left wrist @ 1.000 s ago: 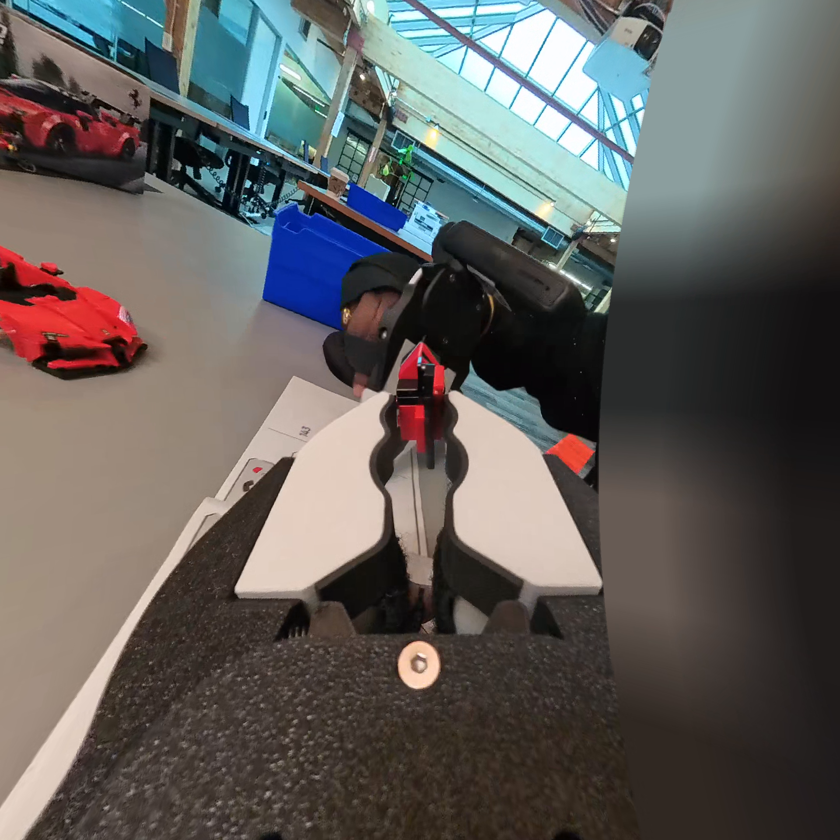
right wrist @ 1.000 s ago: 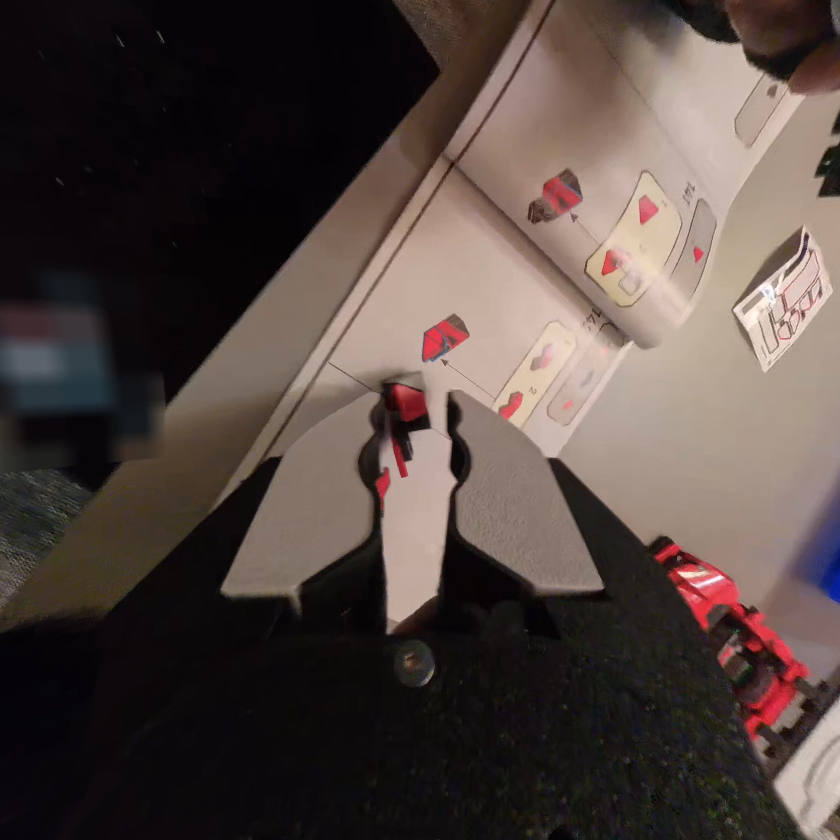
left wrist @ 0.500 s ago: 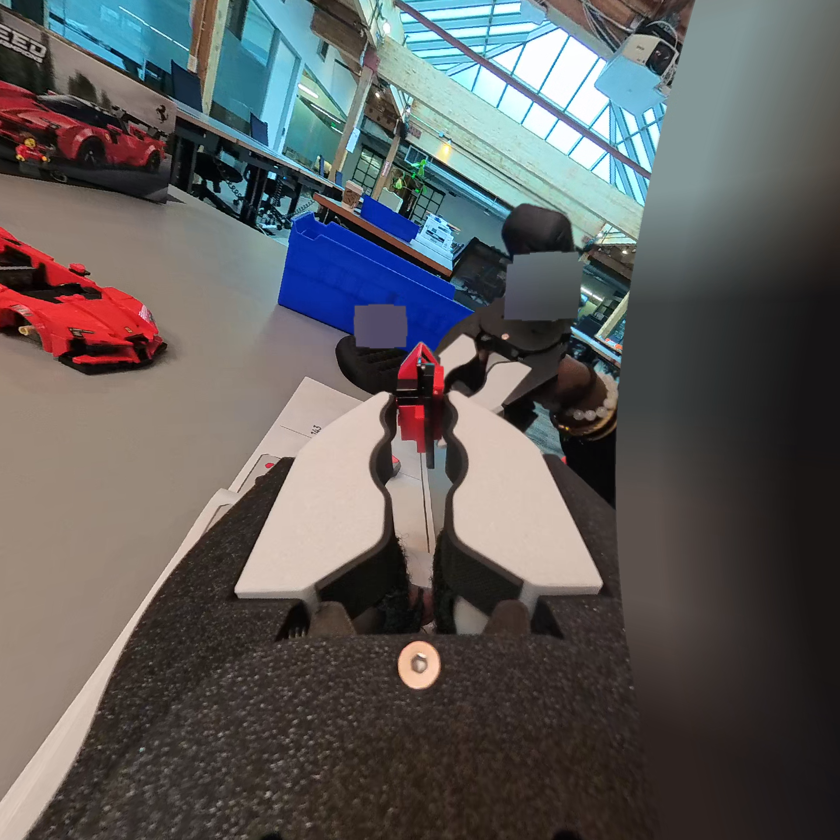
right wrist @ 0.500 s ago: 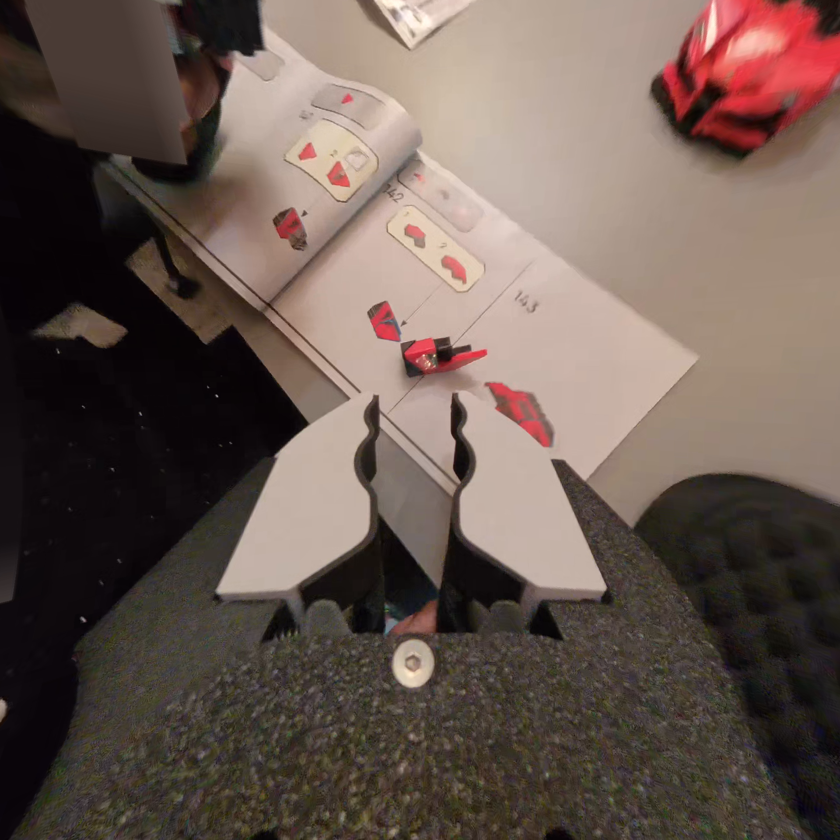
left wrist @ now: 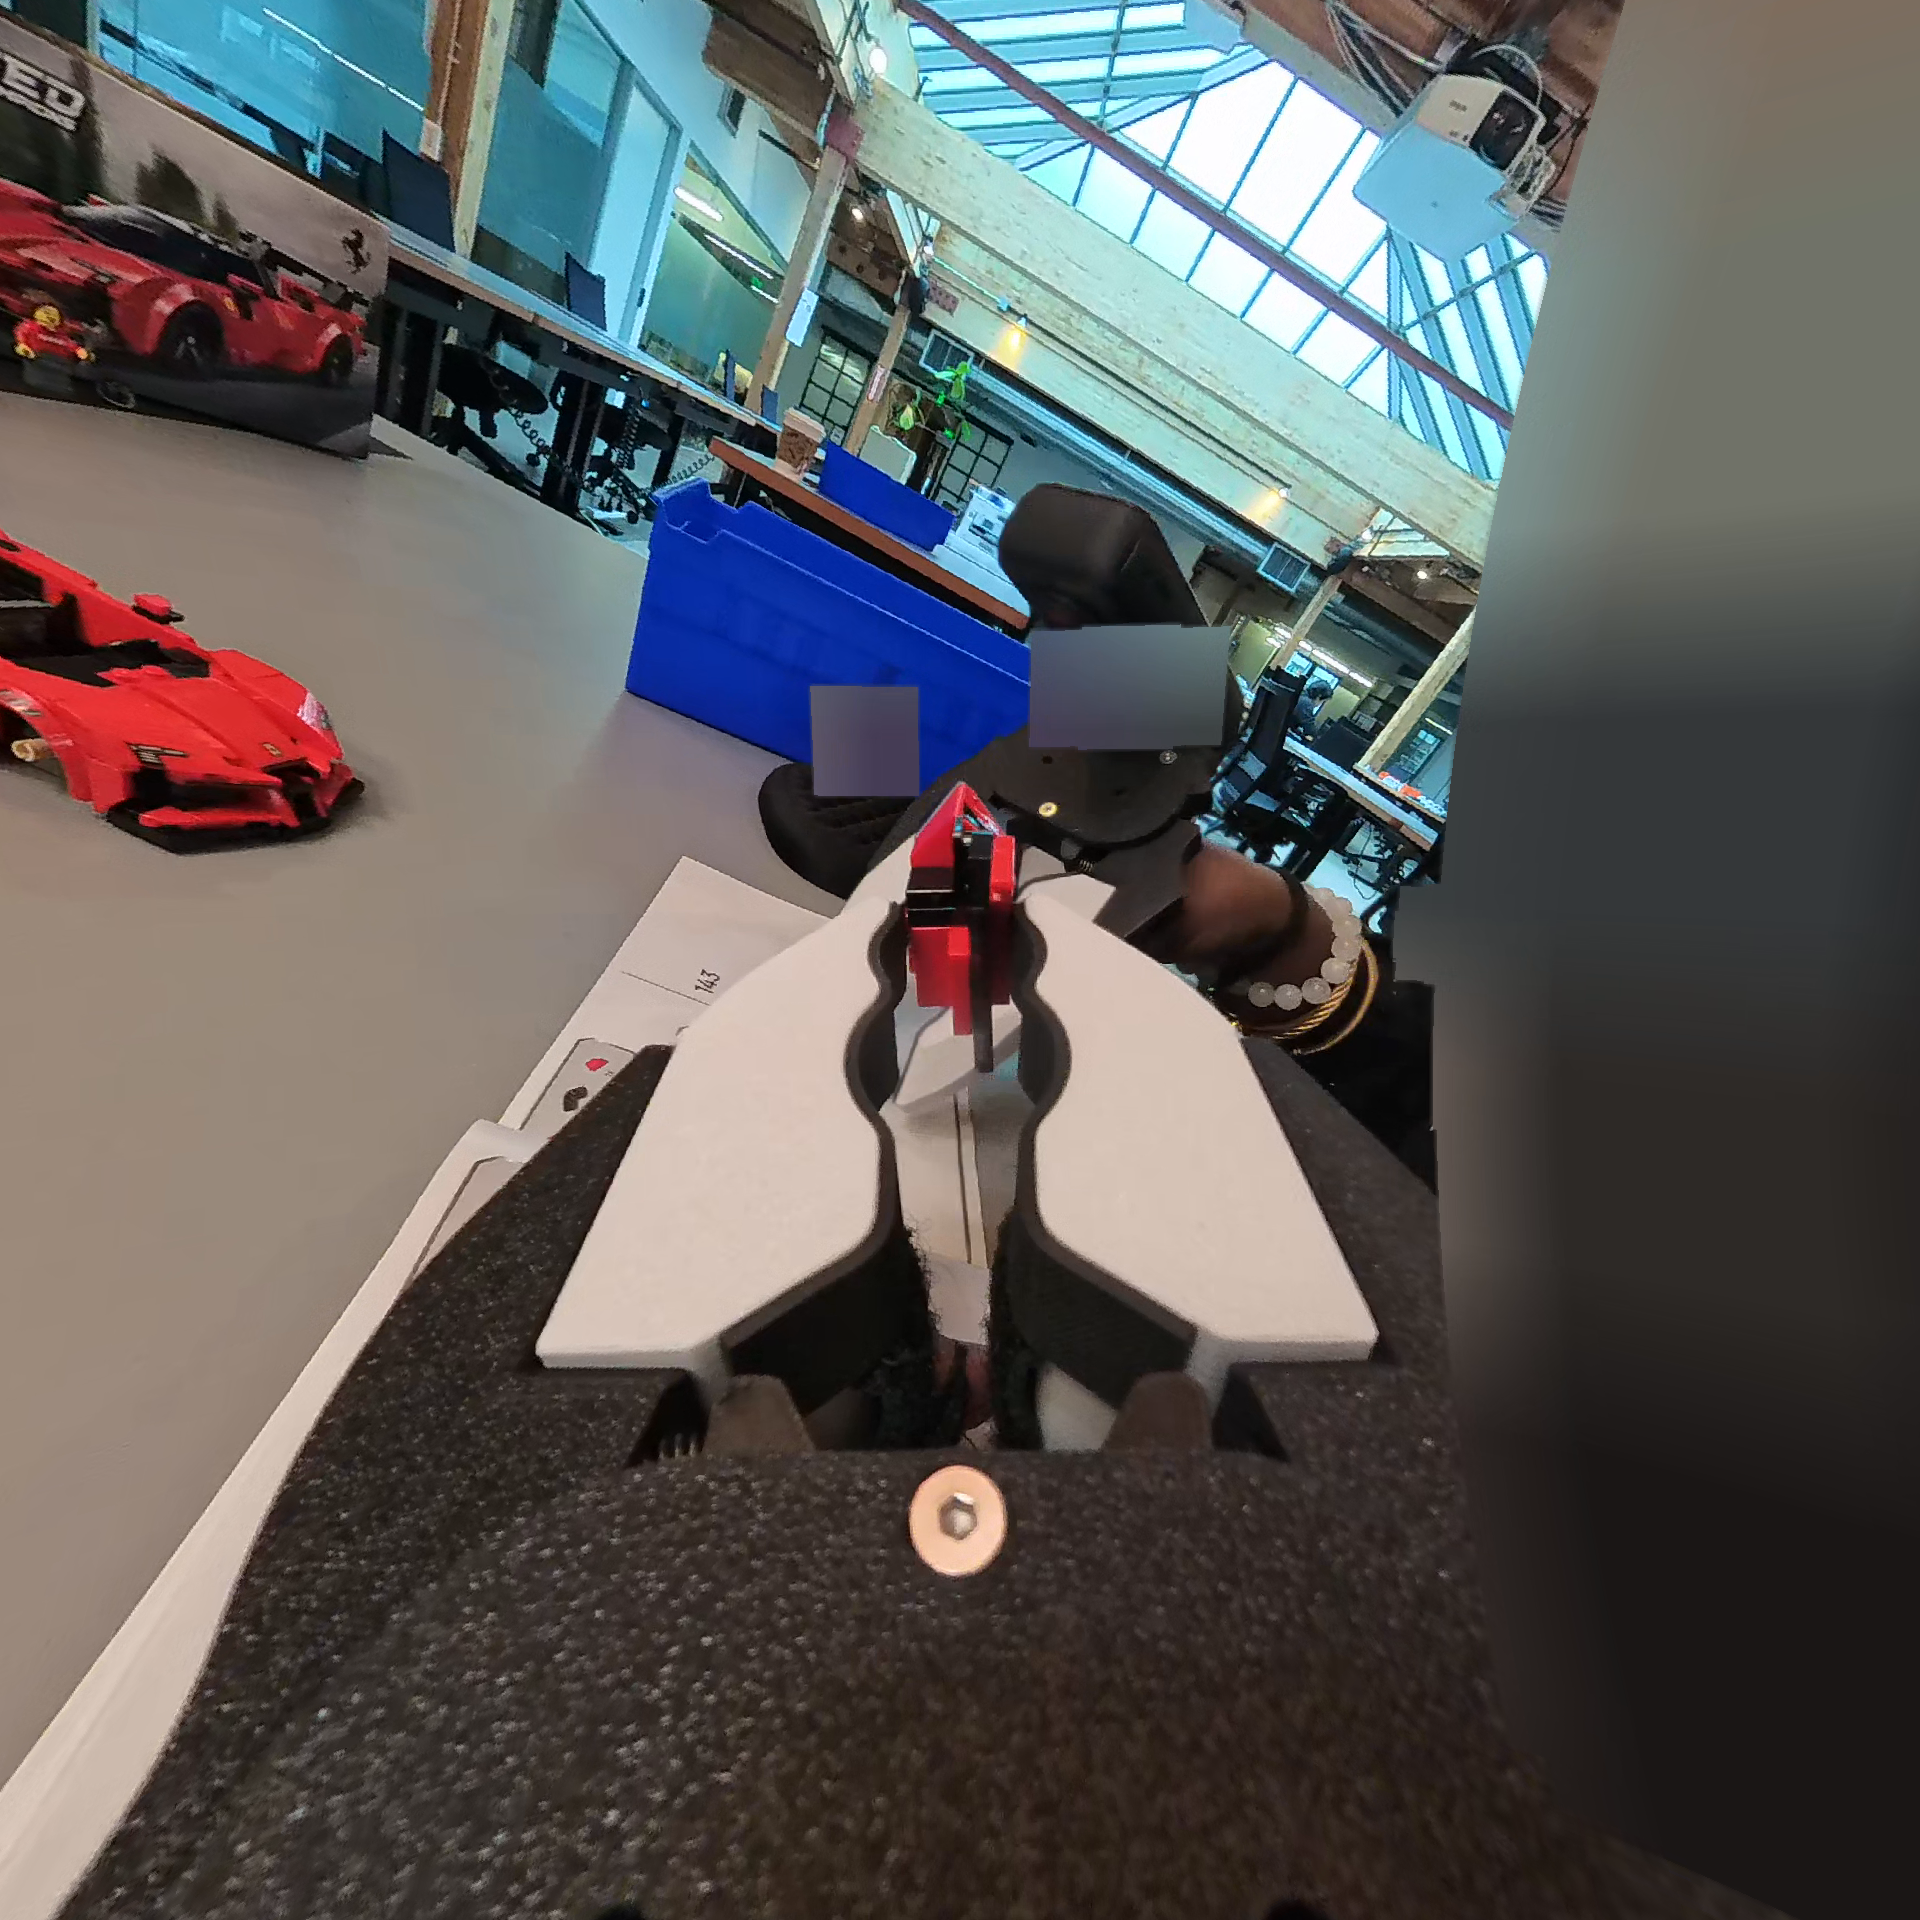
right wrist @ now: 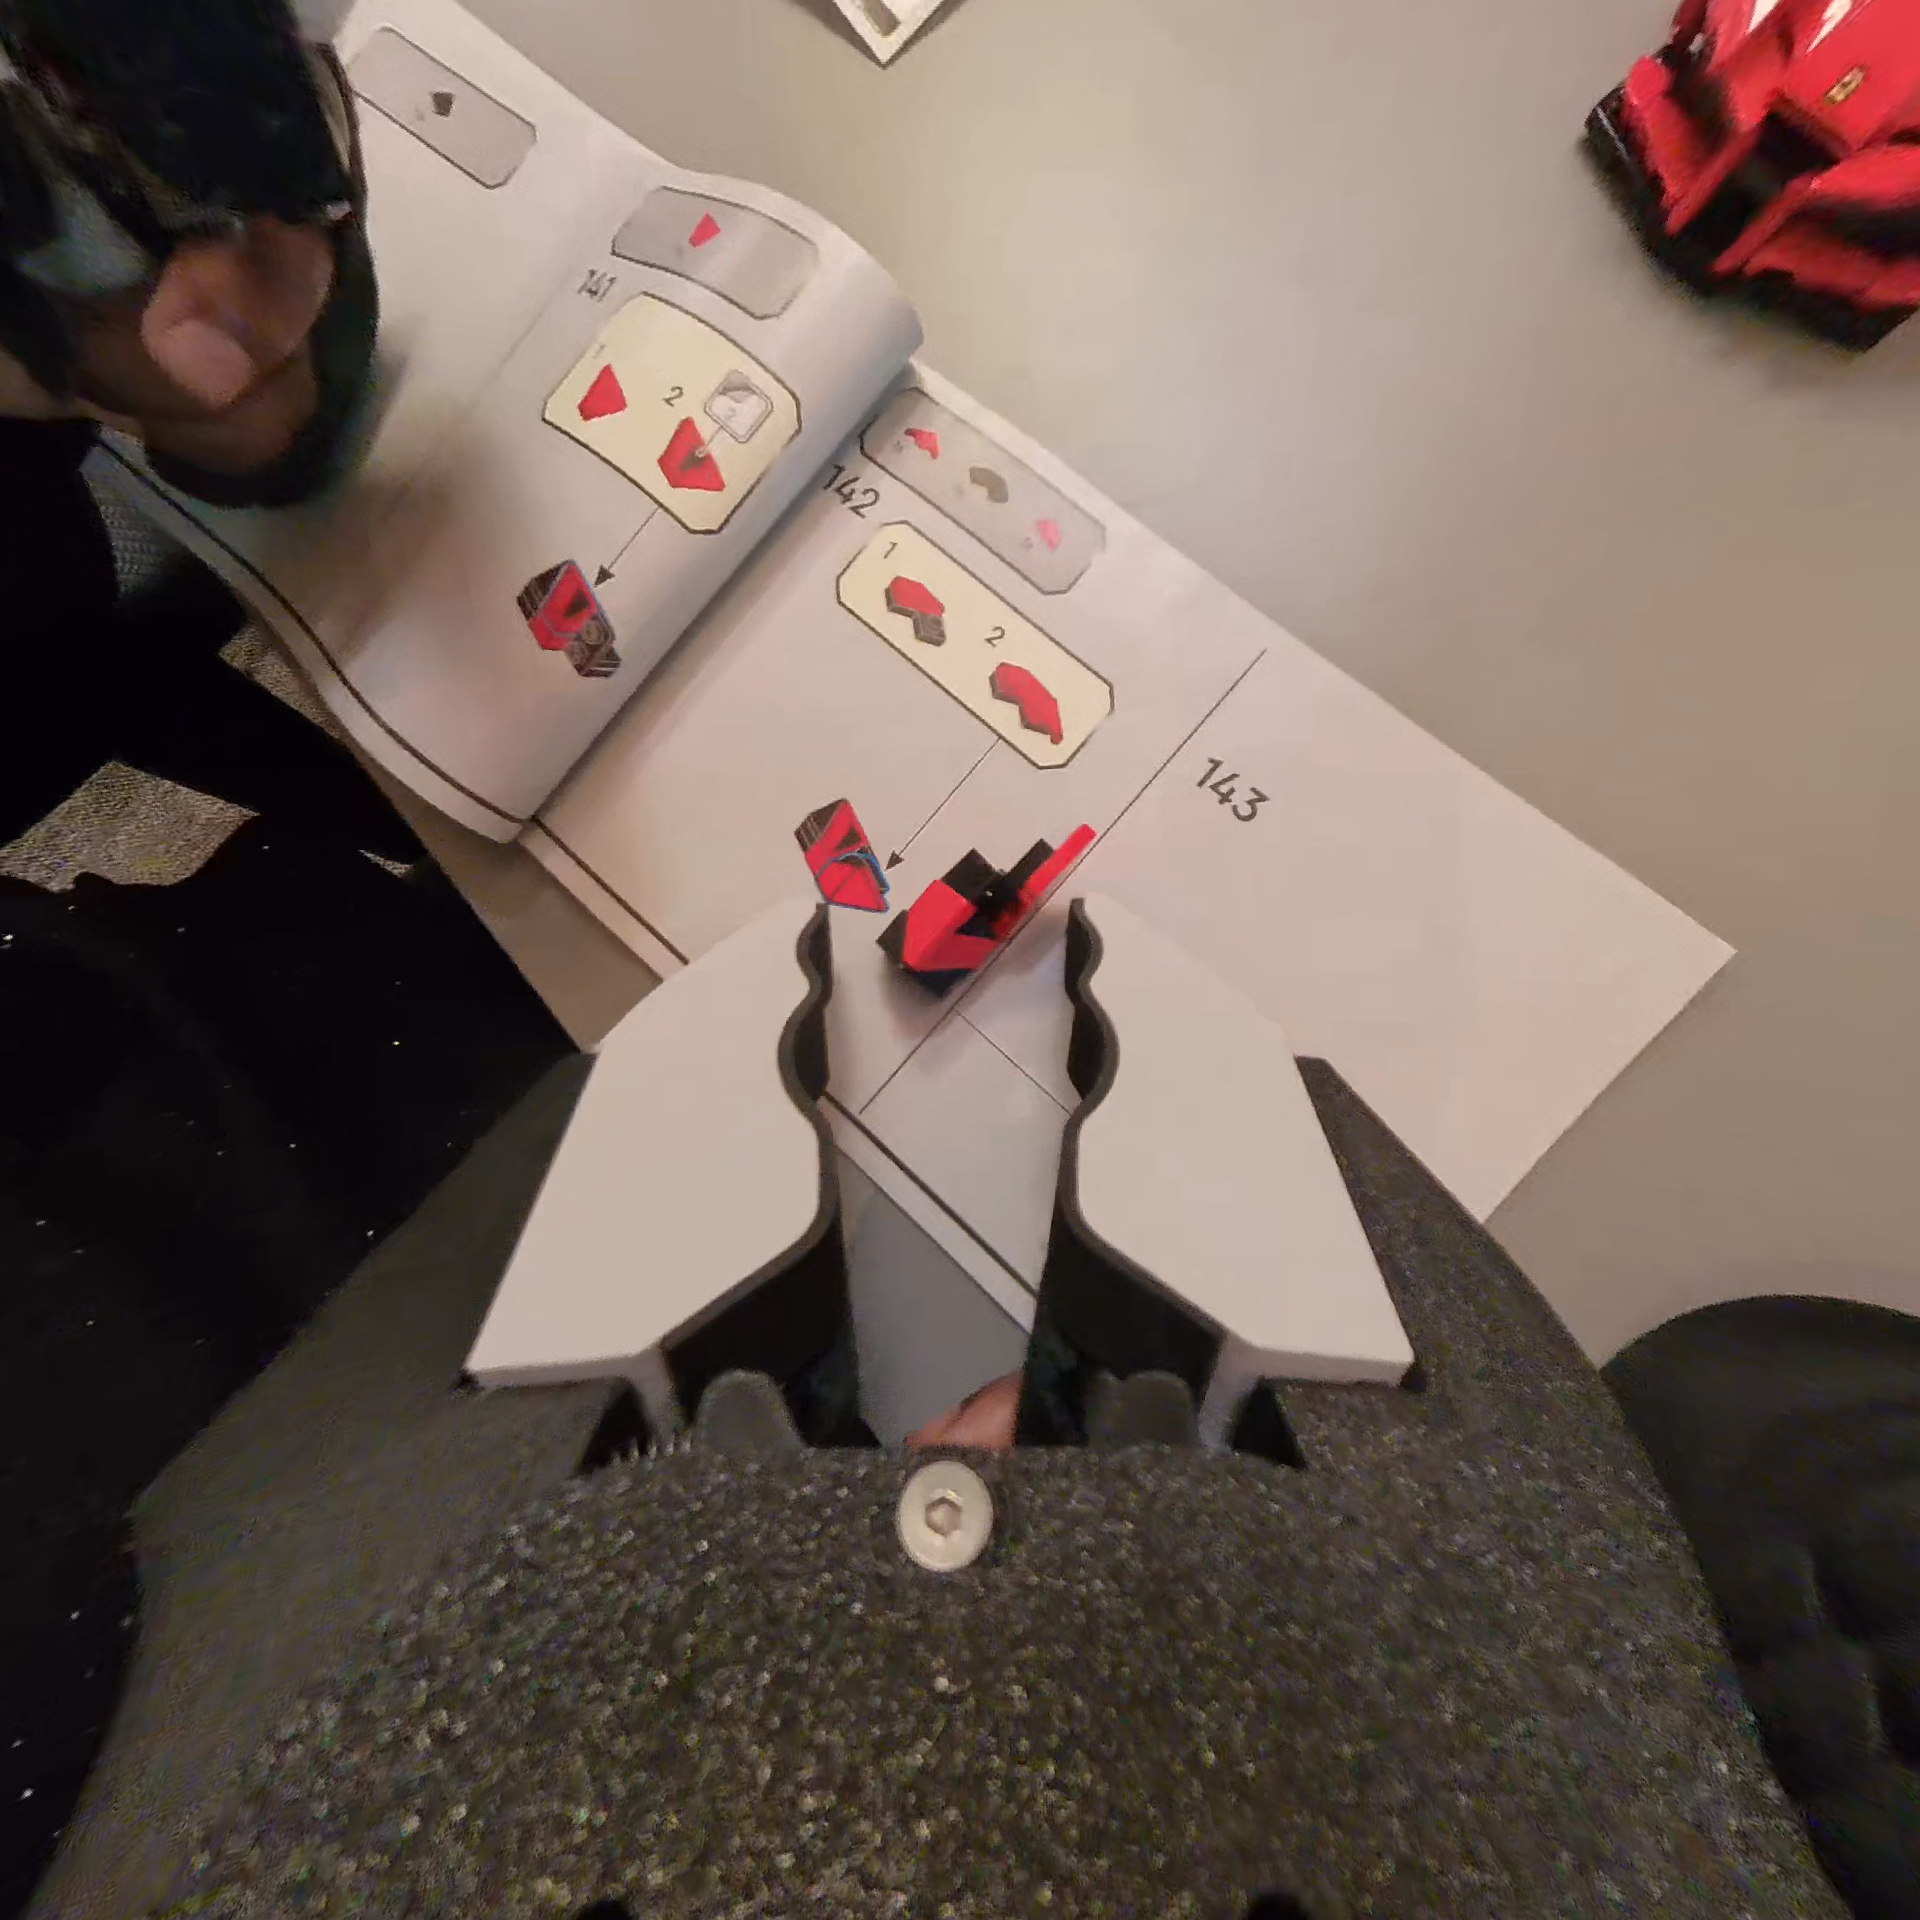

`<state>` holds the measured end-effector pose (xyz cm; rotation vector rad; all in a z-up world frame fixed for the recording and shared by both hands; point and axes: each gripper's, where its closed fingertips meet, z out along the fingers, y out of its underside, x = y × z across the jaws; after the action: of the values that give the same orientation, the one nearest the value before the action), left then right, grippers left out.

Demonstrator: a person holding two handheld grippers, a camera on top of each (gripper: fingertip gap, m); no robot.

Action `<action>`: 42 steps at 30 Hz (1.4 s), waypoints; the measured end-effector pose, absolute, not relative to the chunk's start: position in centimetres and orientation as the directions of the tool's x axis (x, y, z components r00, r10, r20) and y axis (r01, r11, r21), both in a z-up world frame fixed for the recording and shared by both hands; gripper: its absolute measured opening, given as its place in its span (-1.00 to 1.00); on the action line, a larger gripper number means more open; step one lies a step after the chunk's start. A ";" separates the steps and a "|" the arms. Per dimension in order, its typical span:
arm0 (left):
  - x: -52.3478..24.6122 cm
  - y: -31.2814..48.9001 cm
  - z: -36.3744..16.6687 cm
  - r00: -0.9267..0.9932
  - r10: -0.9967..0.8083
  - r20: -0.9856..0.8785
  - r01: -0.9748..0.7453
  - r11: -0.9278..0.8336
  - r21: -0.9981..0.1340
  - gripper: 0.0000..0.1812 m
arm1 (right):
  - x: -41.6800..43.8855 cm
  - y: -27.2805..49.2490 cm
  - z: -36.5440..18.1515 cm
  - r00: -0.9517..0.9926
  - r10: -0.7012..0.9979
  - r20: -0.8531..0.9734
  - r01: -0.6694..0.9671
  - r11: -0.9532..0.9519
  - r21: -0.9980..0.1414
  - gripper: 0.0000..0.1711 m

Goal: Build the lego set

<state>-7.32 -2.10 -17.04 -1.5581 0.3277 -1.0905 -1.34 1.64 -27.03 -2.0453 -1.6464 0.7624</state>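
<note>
My left gripper (left wrist: 956, 909) is shut on a small red and black lego assembly (left wrist: 958, 914), held upright above the open instruction booklet (left wrist: 707, 966). My right gripper (right wrist: 948, 912) is open and points down at the booklet (right wrist: 1299, 883). A second red and black assembly (right wrist: 977, 914) lies on the page, just ahead of and between its fingertips, not gripped. The red lego car (left wrist: 156, 727) stands on the grey table at the left; it also shows in the right wrist view (right wrist: 1766, 177).
A blue bin (left wrist: 790, 644) stands at the table's far edge. The set's box (left wrist: 177, 281) stands at the back left. A sticker sheet (right wrist: 883, 21) lies beyond the booklet. A blurred hand (right wrist: 208, 343) is at the booklet's left. The table edge runs under the booklet. Some 12 centimetres of space lies between my two pairs of fingers. Left tips and right tips are each some 20 centimetres from the red lego car (left wrist: 156, 727).
My right gripper opened and let go of its small red piece, which now lies on the booklet. It then swung over the page and closer to the piece. The left gripper kept its hold.
</note>
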 end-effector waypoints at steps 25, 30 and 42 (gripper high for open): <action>-4.4 -3.0 -14.2 0.375 -0.792 0.482 0.430 -0.312 -0.847 -0.80 | -3.7 -2.2 -12.9 -0.430 0.832 -0.351 -0.011 -0.393 -0.919 -0.78; -3.8 -3.0 -13.9 0.371 -0.804 0.464 0.419 -0.301 -0.857 -0.80 | -3.7 -2.3 -12.9 -0.421 0.852 -0.309 -0.039 -0.358 -0.933 -0.79; -3.9 -2.8 -13.9 0.382 -0.796 0.470 0.420 -0.304 -0.855 -0.80 | -3.8 -2.1 -13.1 -0.415 0.861 -0.292 -0.038 -0.337 -0.941 -0.79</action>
<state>-3.90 -2.77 -13.93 -1.4218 0.3638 -1.2534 -3.83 -2.07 -13.06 -1.1353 -1.2477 1.8200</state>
